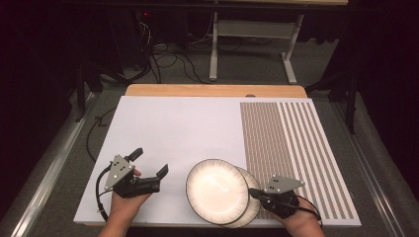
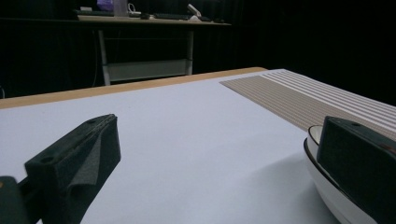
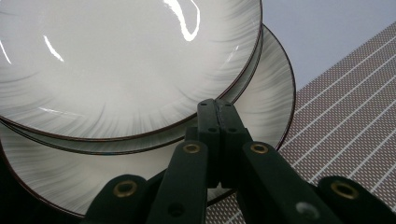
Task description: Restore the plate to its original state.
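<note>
White board (image 1: 173, 133) covers the tabletop, a striped mat (image 1: 296, 148) along its right side, with dark floor and cables beyond. At lower centre of the high view, two stacked plates (image 1: 217, 191) lie partly on the mat. The right gripper (image 1: 253, 193), jaws pressed together, reaches their right rim; the left gripper (image 1: 148, 162), lower left, stands wide apart, holding nothing.

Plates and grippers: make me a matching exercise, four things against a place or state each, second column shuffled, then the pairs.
1. left gripper
2. right gripper
3. top plate
4. striped mat

A. jaws shut, at the plates' rim
B. covers the table's right part
C. jaws wide open, nothing between
D. lies on another plate, offset left

Pairs: 1-C, 2-A, 3-D, 4-B
</note>
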Demonstrator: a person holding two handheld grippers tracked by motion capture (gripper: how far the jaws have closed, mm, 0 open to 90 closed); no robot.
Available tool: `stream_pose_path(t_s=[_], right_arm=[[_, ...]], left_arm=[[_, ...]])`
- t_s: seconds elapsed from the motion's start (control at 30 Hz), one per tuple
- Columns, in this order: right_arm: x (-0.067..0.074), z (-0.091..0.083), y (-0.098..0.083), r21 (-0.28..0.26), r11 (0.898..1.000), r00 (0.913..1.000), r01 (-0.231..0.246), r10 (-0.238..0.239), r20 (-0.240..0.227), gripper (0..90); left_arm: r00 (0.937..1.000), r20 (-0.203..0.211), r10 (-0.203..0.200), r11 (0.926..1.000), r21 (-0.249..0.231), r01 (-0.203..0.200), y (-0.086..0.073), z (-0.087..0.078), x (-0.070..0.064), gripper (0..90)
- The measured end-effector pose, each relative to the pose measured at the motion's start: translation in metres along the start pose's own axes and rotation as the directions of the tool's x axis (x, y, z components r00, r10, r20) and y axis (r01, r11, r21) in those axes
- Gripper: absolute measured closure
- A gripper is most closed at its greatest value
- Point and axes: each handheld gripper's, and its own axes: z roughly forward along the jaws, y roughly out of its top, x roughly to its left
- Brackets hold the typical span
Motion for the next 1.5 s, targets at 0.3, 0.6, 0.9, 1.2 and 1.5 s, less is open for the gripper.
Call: stream_pose_path(t_s=[0.3, 0.6, 0.9, 1.2, 1.5], right_arm=[[0.0, 0.0, 0.0, 0.002, 1.0, 1.0, 0.001, -0.001, 0.001, 90.0], [0.0002, 0.0001, 0.0, 0.001, 1.0, 1.0, 0.001, -0.001, 0.001, 90.0], [0.0003, 0.0004, 0.0001, -0.002, 1.0, 1.0, 0.001, -0.001, 0.0, 90.0], [0.0001, 0.0003, 0.0002, -0.002, 1.0, 1.0, 0.002, -0.002, 0.0, 90.0], [0.0002, 0.0001, 0.0002, 0.0, 1.0, 1.0, 0.003, -0.003, 0.001, 90.0]], left_arm=[[0.9998, 0.008, -0.017, 0.9998, 0.009, 0.016, -0.0023, 0.003, -0.0012, 0.8], [0.9999, 0.011, 0.002, 0.9999, 0.011, -0.002, -0.002, 0.0033, -0.0028, 0.8], [1.0, 0.006, 0.003, 0.9999, 0.013, -0.003, -0.0017, 0.0035, -0.0034, 0.8], [0.9999, 0.012, 0.011, 0.9998, 0.015, -0.011, -0.0018, 0.0041, -0.0044, 0.8], [0.9998, 0.013, 0.013, 0.9998, 0.015, -0.013, -0.0018, 0.0041, -0.0047, 0.7]])
